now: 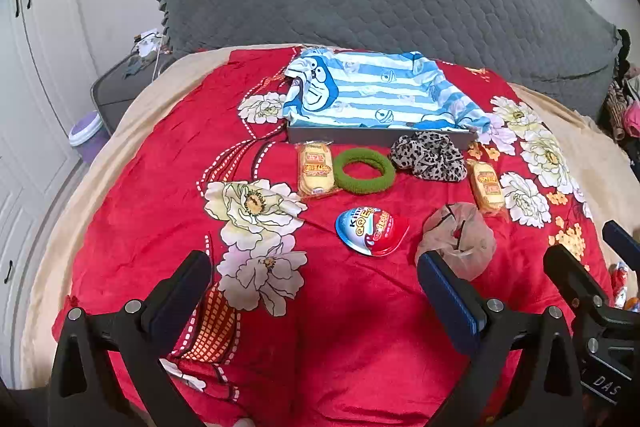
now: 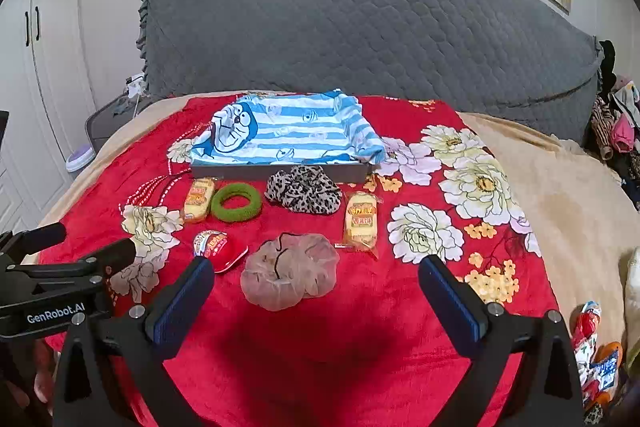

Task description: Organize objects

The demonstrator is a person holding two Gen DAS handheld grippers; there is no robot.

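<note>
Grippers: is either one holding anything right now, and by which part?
Nothing is held. The left gripper and right gripper both hang open above the red blanket.

On the red floral bedspread (image 2: 320, 327), a grey tray lined with blue-striped cartoon cloth (image 2: 280, 139) lies at the back. Before it lie two wrapped yellow cakes (image 2: 199, 199) (image 2: 361, 223), a green fuzzy ring (image 2: 236, 201), a leopard-print scrunchie (image 2: 306, 189), a red egg-shaped sweet (image 2: 218, 247) and a sheer beige scrunchie (image 2: 290, 269).
</note>
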